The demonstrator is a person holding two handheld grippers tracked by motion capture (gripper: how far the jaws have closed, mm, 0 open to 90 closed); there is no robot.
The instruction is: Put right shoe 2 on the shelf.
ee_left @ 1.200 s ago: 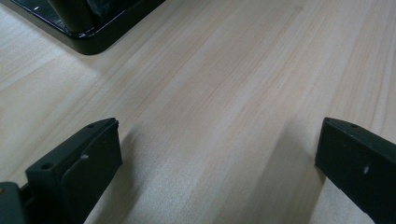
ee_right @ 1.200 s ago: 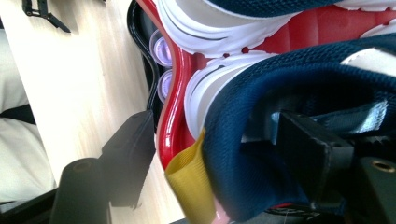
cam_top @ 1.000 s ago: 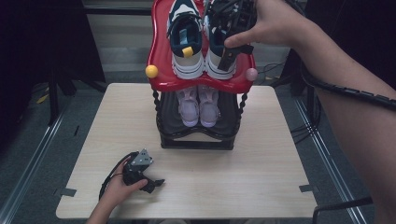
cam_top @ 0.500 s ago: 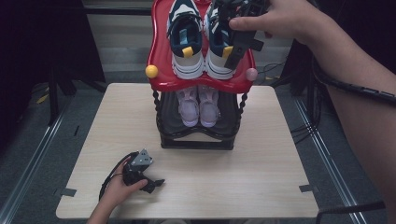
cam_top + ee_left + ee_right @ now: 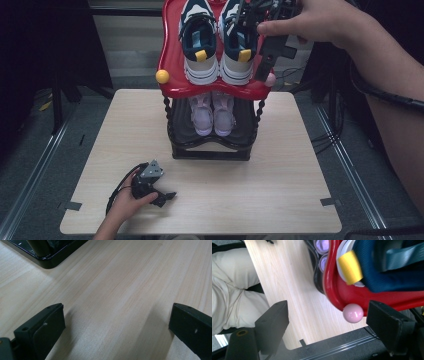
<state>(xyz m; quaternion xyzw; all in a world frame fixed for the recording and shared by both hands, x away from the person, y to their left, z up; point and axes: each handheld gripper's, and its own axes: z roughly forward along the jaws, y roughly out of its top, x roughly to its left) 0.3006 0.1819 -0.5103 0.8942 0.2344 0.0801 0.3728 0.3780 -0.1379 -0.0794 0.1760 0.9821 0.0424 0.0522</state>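
Observation:
A two-tier shoe rack [image 5: 210,150] stands at the table's back middle. Its red top tray [image 5: 172,70] carries a pair of navy and white sneakers [image 5: 200,40] with yellow heel tabs. A lilac pair [image 5: 214,112] sits on the black lower shelf. My right gripper [image 5: 264,60] hangs open beside the right sneaker [image 5: 239,45], at the tray's right corner. In the right gripper view, its open jaws [image 5: 332,322] frame the tray's pink ball [image 5: 353,313] without touching it. My left gripper [image 5: 161,196] rests open on the table at front left, and its jaws [image 5: 117,327] are spread wide over bare wood.
A yellow ball [image 5: 162,76] sticks out at the tray's left corner. The rack's black base [image 5: 47,255] lies ahead of the left gripper. The wooden table [image 5: 300,175] has free room in front and on both sides of the rack. Cables [image 5: 330,130] run past its right edge.
My right gripper has moved rightward off the top of the right sneaker to the tray's right corner. The left gripper has stayed put.

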